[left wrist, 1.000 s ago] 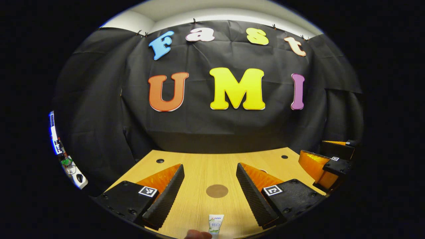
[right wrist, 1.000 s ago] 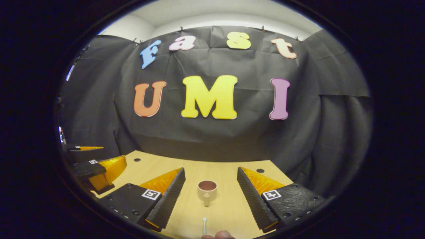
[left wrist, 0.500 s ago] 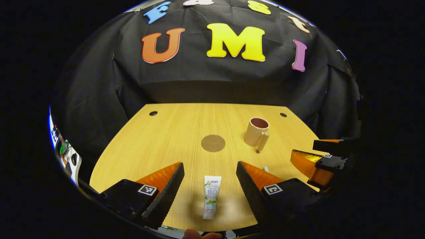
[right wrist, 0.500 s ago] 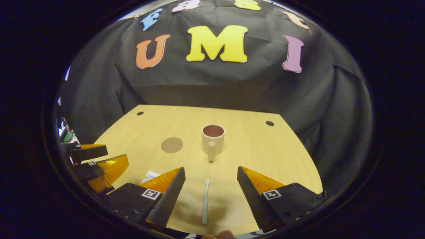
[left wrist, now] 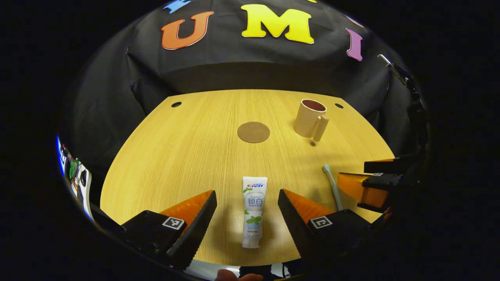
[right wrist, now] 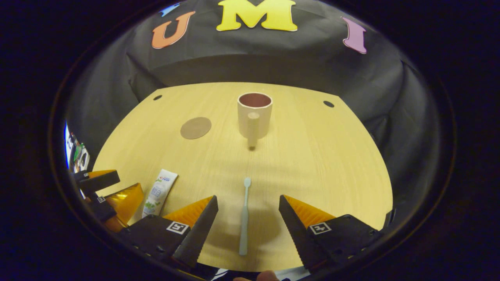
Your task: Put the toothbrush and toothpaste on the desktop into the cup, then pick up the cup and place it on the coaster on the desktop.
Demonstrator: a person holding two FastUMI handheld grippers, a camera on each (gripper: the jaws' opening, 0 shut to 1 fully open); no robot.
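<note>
Nothing is done yet — toothpaste (left wrist: 254, 210) low centre between the wide-open, empty left gripper (left wrist: 247, 226), toothbrush (right wrist: 244, 218) likewise under the right gripper (right wrist: 247, 226), cup (right wrist: 254, 115) empty, coaster (left wrist: 253, 132) bare.

Left claw (left wrist: 247, 199), right claw (right wrist: 247, 205) agape

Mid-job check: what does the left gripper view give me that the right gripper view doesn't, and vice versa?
Left gripper view: toothpaste lying lengthwise between the left gripper's open jaws, untouched. Right gripper view: toothbrush lying between the right gripper's open jaws, head toward the cup, the cup's handle facing the camera. Both: cup upright beside the bare coaster on the desktop.
</note>
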